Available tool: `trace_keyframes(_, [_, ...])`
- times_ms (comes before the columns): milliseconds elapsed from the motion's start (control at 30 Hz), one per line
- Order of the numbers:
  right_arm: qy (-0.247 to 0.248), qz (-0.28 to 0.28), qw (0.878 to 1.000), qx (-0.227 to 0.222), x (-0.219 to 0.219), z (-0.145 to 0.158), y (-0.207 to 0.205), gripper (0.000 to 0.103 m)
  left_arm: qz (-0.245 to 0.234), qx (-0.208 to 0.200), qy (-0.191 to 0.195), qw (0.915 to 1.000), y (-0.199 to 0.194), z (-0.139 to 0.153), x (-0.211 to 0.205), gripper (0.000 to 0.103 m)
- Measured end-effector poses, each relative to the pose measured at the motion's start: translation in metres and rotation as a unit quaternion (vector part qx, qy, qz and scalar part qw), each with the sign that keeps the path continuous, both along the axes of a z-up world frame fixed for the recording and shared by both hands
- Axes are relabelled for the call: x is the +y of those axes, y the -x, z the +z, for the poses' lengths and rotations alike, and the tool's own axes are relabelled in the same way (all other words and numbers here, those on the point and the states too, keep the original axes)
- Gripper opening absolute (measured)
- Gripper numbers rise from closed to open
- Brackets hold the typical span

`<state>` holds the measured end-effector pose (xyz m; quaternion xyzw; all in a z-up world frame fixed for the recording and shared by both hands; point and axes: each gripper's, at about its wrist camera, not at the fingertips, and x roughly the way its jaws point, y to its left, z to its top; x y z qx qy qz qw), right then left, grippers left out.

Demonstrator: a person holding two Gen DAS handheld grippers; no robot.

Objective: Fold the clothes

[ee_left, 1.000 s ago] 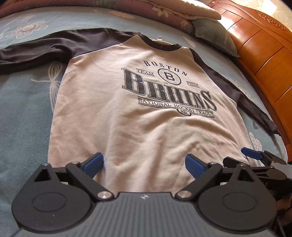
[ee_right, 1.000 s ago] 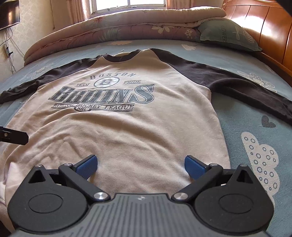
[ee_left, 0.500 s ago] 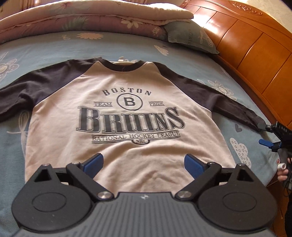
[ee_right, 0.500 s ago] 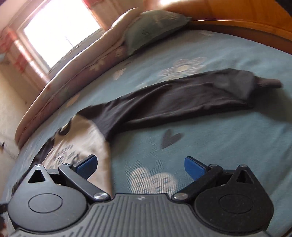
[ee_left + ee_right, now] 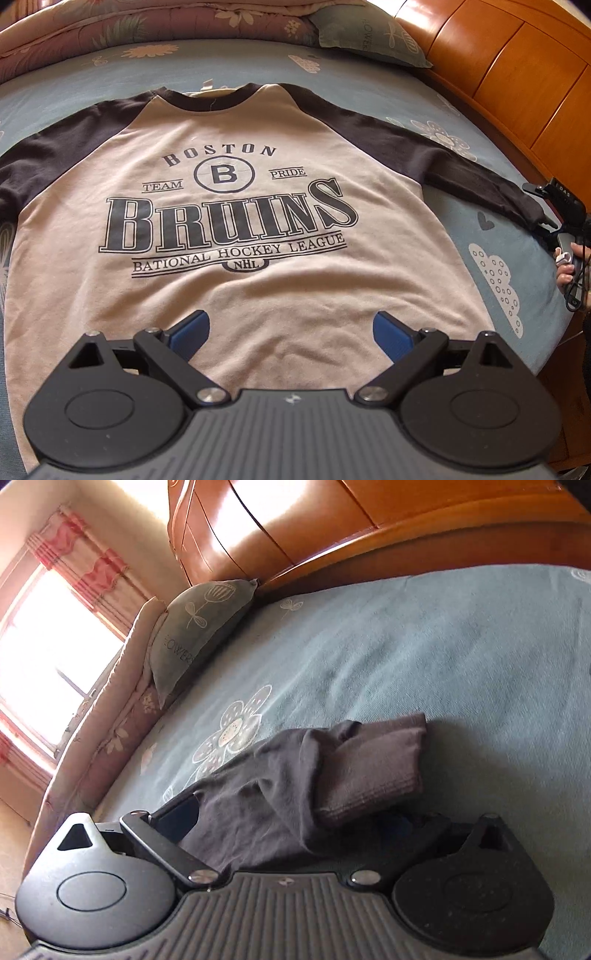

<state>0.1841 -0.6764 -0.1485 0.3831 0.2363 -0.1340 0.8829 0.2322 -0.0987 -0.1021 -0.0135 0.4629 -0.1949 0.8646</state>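
A beige raglan shirt [image 5: 258, 288] with dark sleeves and a "Boston Bruins" print lies flat, front up, on the bed. My left gripper [image 5: 291, 328] hovers open over its hem, nothing between the blue pads. The right sleeve [image 5: 443, 162] stretches toward the bed's right edge, where my right gripper [image 5: 554, 206] sits at the cuff [image 5: 532, 214]. In the right wrist view the bunched dark cuff [image 5: 369, 775] lies between and over the spread fingers of that gripper [image 5: 291, 819]. Its right pad is hidden under cloth. The left sleeve runs out of the frame.
The blue patterned sheet [image 5: 517, 266] covers the bed. A grey-green pillow [image 5: 369, 33] and a rolled quilt [image 5: 147, 29] lie at the far end. A wooden headboard [image 5: 517, 74] runs along the right. A hand [image 5: 565, 266] holds the right gripper at the bed edge.
My right gripper swung from the shirt's hem out to the right sleeve and closed in on the cuff, which now lies between its fingers. The left gripper shifted to centre on the shirt.
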Motion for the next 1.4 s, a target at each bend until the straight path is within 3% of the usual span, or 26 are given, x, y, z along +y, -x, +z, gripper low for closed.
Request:
trace_keyframes(100, [0.054, -0.014, 0.997, 0.055, 0.007, 0.006, -0.004, 0.068, -0.002, 0.001, 0.001, 1.0000, 0.001, 0.000, 0.002, 0.094])
trace_keyframes(167, [0.075, -0.020, 0.993, 0.085, 0.002, 0.008, -0.002, 0.027, 0.001, 0.002, -0.002, 1.0000, 0.001, 0.000, 0.002, 0.094])
trace_keyframes(200, [0.072, -0.019, 0.993, 0.092, -0.004, 0.008, 0.000, 0.021, 0.001, 0.001, -0.003, 1.0000, 0.002, 0.000, 0.003, 0.094])
trace_keyframes(267, [0.051, -0.010, 0.995, 0.088, -0.019, 0.011, 0.001, 0.019, 0.001, -0.001, -0.003, 1.0000, 0.003, 0.001, 0.003, 0.094])
trace_keyframes(533, [0.075, -0.023, 0.991, 0.108, -0.052, 0.037, -0.025, 0.020, 0.007, 0.002, -0.001, 1.0000, 0.004, 0.000, 0.005, 0.094])
trace_keyframes(667, [0.071, -0.051, 0.986, 0.139, -0.055, 0.030, -0.023, 0.049, 0.001, 0.002, 0.003, 1.0000, 0.004, 0.001, 0.004, 0.095])
trace_keyframes(800, [0.075, -0.075, 0.983, 0.150, -0.034, 0.041, 0.004, 0.060, -0.002, 0.002, -0.002, 1.0000, 0.002, 0.000, 0.006, 0.095])
trace_keyframes(967, [0.171, -0.084, 0.976, 0.103, -0.011, 0.080, 0.018, 0.066, -0.001, 0.004, -0.005, 1.0000, -0.001, -0.004, 0.004, 0.095])
trace_keyframes(1067, [0.199, -0.085, 0.970, 0.114, -0.018, 0.091, -0.004, 0.081, 0.001, 0.004, -0.008, 1.0000, -0.001, -0.005, 0.001, 0.095])
trace_keyframes(1167, [0.108, -0.126, 0.977, 0.136, -0.050, 0.074, -0.004, 0.081, 0.003, 0.001, -0.017, 0.9998, -0.001, -0.007, 0.000, 0.095])
trace_keyframes(1300, [-0.024, -0.166, 0.981, 0.095, -0.070, 0.043, 0.043, 0.085, 0.006, 0.001, -0.029, 0.9996, -0.007, -0.010, 0.001, 0.095])
trace_keyframes(1400, [-0.105, -0.145, 0.983, 0.031, -0.080, 0.014, 0.057, 0.090, 0.001, 0.004, -0.029, 0.9996, -0.012, -0.013, -0.005, 0.095])
